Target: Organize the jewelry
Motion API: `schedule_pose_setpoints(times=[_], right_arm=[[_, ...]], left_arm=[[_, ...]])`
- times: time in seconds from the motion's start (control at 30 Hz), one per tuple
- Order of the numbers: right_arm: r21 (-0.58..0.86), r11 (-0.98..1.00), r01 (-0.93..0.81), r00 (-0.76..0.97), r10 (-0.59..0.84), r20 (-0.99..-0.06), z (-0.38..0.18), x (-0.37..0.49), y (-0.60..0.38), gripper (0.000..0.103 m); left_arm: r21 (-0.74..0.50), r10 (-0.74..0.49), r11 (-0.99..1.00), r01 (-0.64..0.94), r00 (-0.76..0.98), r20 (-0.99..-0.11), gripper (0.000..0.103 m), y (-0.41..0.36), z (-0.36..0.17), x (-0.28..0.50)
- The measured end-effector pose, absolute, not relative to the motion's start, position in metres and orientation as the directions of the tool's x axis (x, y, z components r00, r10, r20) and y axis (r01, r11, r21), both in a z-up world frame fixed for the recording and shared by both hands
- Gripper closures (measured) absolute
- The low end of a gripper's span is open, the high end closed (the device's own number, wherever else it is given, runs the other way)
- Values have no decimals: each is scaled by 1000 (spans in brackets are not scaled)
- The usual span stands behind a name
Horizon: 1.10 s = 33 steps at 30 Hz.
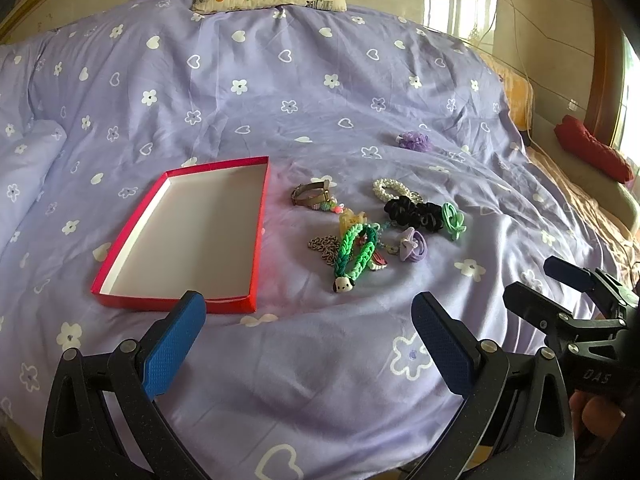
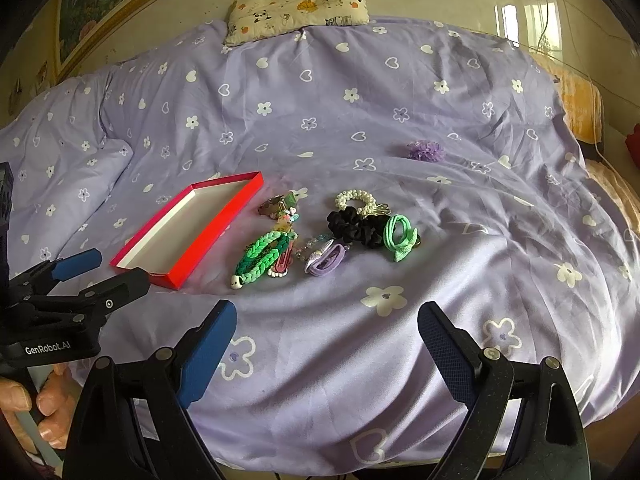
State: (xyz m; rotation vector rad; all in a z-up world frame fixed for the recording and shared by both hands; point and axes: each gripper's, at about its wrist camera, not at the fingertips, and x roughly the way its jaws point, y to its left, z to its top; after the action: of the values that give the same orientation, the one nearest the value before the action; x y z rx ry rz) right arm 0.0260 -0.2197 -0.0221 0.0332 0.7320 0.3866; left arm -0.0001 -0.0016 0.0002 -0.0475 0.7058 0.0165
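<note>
While both grippers hang above the near edge of the bed (image 1: 320, 360), nothing has been gathered: the red box (image 1: 256, 240) lies bare on the purple cover, and the jewelry pile (image 1: 376, 228) sits just to its right, apart from it. The left gripper (image 1: 308, 344) stands with jaws spread wide and nothing between them; the right gripper (image 2: 326, 344) is likewise spread and holds nothing. In the left wrist view the pile lies ahead and slightly right of the jaw gap, at mid frame, with the box ahead and to the left. In the right wrist view the pile lies ahead, close to centre, so the right gripper appears the better aligned with it, while the left appears nearer the box. The green braid (image 1: 356, 252), the nearest piece, runs lengthwise away from the camera, its small white charm at the near end; a grasp across its narrow width seems the likely first move. Beyond it lie a black scrunchie (image 1: 412, 212), a pearl band (image 1: 390, 190) and a mint tie (image 1: 454, 220). A purple flower piece (image 1: 416, 141) rests well apart, toward the upper right. The left view shows the box floor more fully; the right view separates the scrunchie from the tie more clearly and shows the hand (image 2: 48, 408) on the left gripper's handle.
</note>
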Motion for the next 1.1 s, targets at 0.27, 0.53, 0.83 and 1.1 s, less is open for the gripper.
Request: schedule_pose_setpoints(times=[0.27,0.53,0.83,1.1], right_arm=[[170,927,-334,675,362,-643,-22,29,-219,10],[182,926,-331,670,367,-645,-23,32,-220,10],[202,928,-312,658,365,-659,-29,49,-228,10],[231,937,-264,643,349,-682,-42,78,-240,12]], left_arm=[[-40,-3,999,-30,761,-648,0,-13,2,2],[-37,-1,999,-31,759,-651,0,-13,2,2],[-40,-20,999,-11,715,-698,0,-16,-7,19],[3,-5,1000,9,707,-707,0,-14,-20,45]])
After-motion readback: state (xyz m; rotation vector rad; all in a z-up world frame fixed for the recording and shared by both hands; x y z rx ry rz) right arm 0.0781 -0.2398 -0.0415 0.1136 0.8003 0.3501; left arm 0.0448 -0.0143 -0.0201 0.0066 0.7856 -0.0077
